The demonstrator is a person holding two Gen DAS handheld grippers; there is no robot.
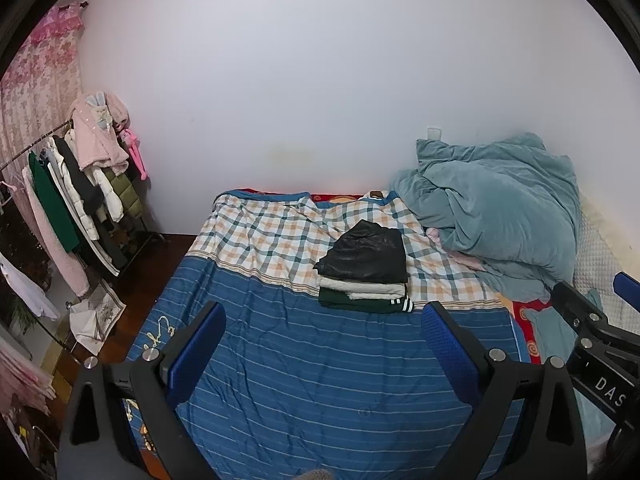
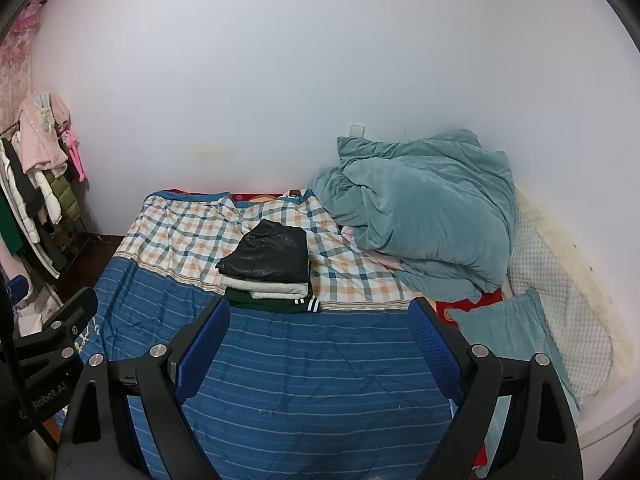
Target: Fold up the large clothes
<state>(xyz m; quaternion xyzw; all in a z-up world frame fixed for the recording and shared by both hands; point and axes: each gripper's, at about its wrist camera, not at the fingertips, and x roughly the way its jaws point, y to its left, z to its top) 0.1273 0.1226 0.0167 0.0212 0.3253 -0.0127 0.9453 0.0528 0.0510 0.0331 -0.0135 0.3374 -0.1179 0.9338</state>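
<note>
A stack of folded clothes (image 1: 366, 270) lies on the bed, where the plaid cloth meets the blue striped sheet (image 1: 320, 360). A black leather garment is on top, a cream one under it, a dark green one with white stripes at the bottom. The stack also shows in the right wrist view (image 2: 270, 268). My left gripper (image 1: 324, 348) is open and empty above the striped sheet, short of the stack. My right gripper (image 2: 320, 340) is open and empty, just in front of the stack. The right gripper shows at the right edge of the left wrist view (image 1: 592, 332).
A crumpled teal duvet (image 2: 424, 216) is heaped at the bed's far right, with a teal pillow (image 2: 508, 332) and a white quilted headboard (image 2: 560, 280) beside it. A clothes rack (image 1: 80, 200) full of hanging garments stands on the left. A white wall runs behind the bed.
</note>
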